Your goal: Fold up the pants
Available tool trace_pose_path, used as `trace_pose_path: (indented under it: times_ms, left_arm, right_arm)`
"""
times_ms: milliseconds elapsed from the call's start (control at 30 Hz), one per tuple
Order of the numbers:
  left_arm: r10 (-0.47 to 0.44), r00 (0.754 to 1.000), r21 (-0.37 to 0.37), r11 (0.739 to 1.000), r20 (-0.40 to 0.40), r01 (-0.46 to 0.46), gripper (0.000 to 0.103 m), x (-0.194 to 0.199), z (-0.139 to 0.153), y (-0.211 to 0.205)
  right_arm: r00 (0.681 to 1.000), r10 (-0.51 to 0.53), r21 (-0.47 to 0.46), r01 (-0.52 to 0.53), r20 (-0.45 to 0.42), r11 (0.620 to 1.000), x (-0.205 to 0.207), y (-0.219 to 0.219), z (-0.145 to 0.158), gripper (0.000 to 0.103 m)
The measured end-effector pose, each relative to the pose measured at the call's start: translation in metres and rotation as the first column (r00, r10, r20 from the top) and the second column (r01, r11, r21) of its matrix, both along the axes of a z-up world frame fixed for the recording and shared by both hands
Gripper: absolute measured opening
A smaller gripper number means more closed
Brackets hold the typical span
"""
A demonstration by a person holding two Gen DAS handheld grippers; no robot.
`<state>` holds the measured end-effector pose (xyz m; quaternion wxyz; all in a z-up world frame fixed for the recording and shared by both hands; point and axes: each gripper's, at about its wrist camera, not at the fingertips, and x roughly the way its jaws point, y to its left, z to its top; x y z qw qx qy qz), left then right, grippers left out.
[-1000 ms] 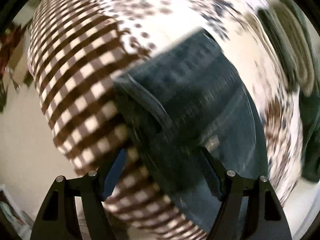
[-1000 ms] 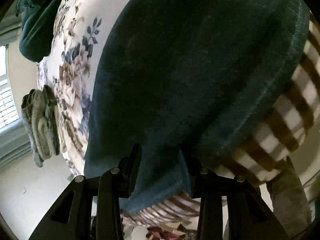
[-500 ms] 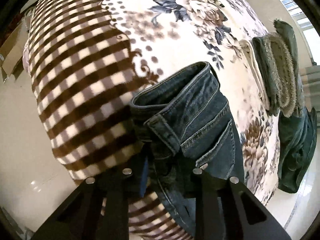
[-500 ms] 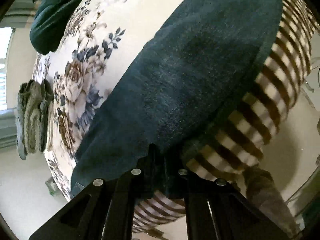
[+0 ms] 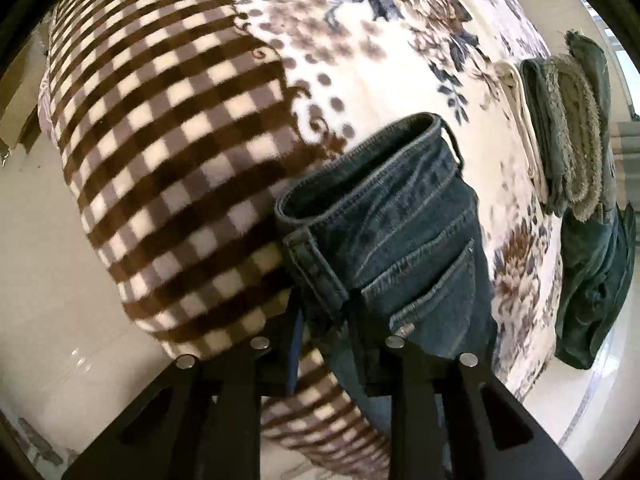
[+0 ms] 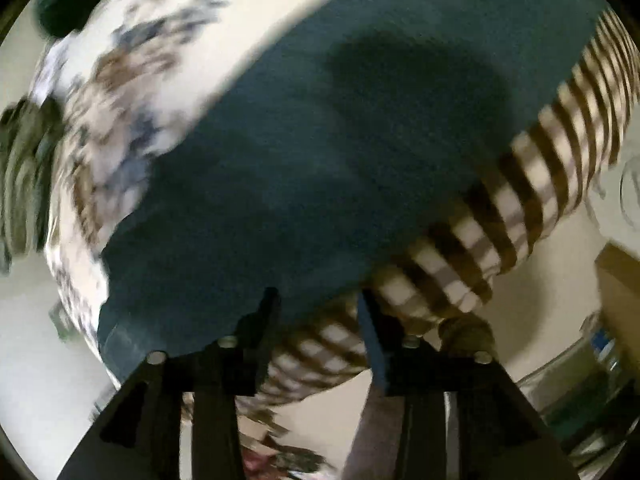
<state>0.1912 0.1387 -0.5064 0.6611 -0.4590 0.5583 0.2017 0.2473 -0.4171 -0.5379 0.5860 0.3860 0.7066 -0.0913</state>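
Patterned blanket (image 5: 192, 128), jeans (image 5: 400, 240) lengthwise, waistband up-frame

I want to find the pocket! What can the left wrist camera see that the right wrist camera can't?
Only the left wrist view shows the waistband of the jeans, a belt loop and the back pocket. Only the right wrist view shows a brown cardboard box and something clear and plastic past the blanket's edge, plus a long plain stretch of denim. Both show the jeans lying on the checked and flowered blanket, with a folded grey-green pile farther off, blurred in the right view.
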Motion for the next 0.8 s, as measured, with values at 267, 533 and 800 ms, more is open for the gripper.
trace_pose_path:
  times_ms: [267,533,800]
  left_arm:
    - [-0.242,0.965,0.342,0.903,-0.099,0.262,0.089,0.041,0.052,-0.049]
    - [-0.312,0.935,0.355,0.866,-0.168,0.353,0.089,0.08,0.004,-0.063]
    - [-0.354,0.915,0.35,0.846,-0.196,0.402,0.088,0.075,-0.017,-0.059]
  right_arm:
    - [0.884,0.425,0.018,-0.436,0.197,0.9,0.153,0.134,0.035,0.059]
    - [0.684,0.725,0.019,-0.728,0.08,0.685,0.238,0.254,-0.026,0.058]
    - [0.689,0.702,-0.157,-0.684,0.181,0.712,0.239,0.247,0.003,0.003]
